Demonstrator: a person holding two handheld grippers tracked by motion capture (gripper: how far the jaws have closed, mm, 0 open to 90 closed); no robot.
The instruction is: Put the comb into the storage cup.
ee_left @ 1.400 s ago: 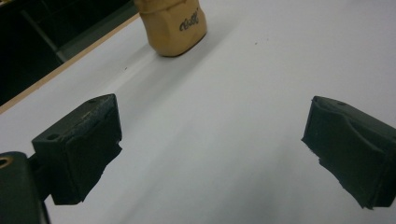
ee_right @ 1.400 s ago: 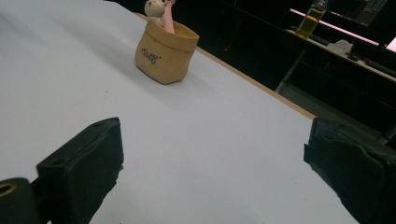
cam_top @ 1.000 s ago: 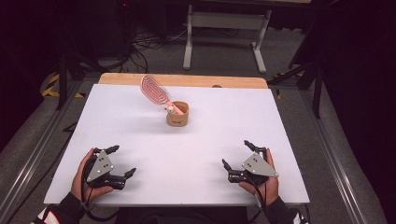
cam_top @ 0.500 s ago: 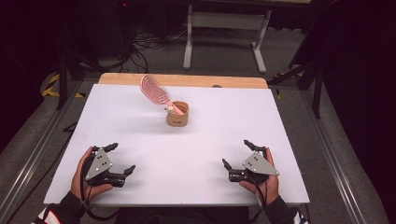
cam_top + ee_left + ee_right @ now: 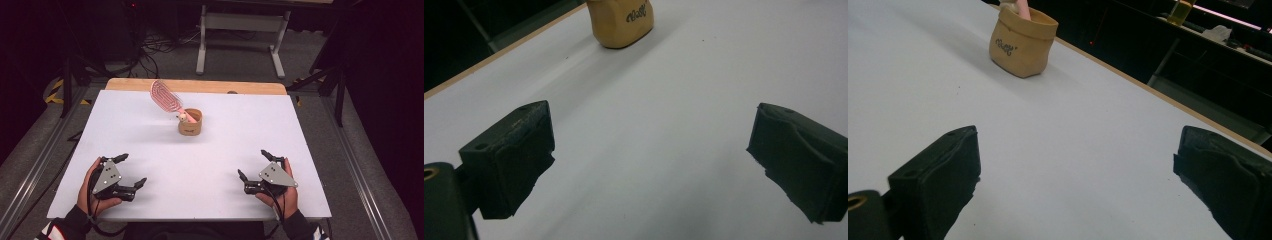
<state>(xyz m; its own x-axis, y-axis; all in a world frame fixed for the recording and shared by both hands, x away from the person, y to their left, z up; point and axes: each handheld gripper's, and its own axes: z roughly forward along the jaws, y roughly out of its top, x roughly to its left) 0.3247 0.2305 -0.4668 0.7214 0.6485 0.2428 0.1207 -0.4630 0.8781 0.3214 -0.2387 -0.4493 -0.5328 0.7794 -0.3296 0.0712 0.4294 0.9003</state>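
Both grippers rest near the front edge of the white table (image 5: 280, 120), each held in one hand of the person. Counting the things: there are two grippers, one small tan pot (image 5: 190, 123), and one pink hairbrush (image 5: 166, 97) that stands in this pot.

On the high view, the left gripper (image 5: 132, 170) lies at about 7 o'clock of the table and the right gripper (image 5: 253, 164) at about 5 o'clock. They are well apart from each other, and both are well apart from the pot.

The left gripper is spread wide. In the left gripper view its two black jaws stand far from each other, with bare white table between them, and they grasp nothing. The right gripper is released in the same way: in the right gripper view the two black jaws are wide apart, and only the table surface lies between them. Whether the jaws touch the table surface, I cannot tell.

The pot stands upright toward 12 o'clock from the middle of the table, a little to the left. The hairbrush has its handle inside the pot, and its oval head leans out toward 11 o'clock, above the rim. In the left gripper view the pot (image 5: 621, 22) shows at the top edge, and in the right gripper view the pot (image 5: 1021, 42) shows at the upper left, with dark writing on its side.
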